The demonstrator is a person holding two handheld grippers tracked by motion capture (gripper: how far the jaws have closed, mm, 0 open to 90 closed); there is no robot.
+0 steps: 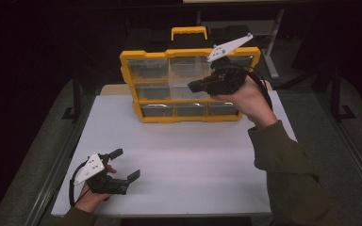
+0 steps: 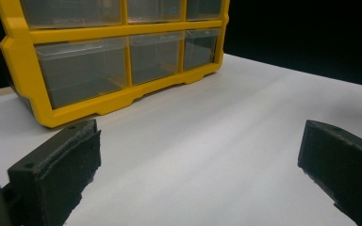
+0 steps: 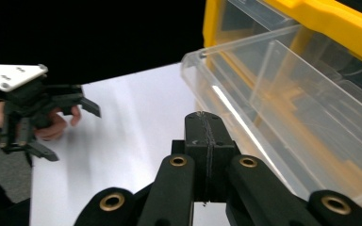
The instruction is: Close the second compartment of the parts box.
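Organizer upright on white table, dark room, right tongs closed empty, left tongs wide.

A yellow-framed organiser case with clear plastic drawers in three rows stands upright at the far edge of the white surface, black-and-yellow handle on top, and one clear drawer in its middle row is slid partway out of the frame.
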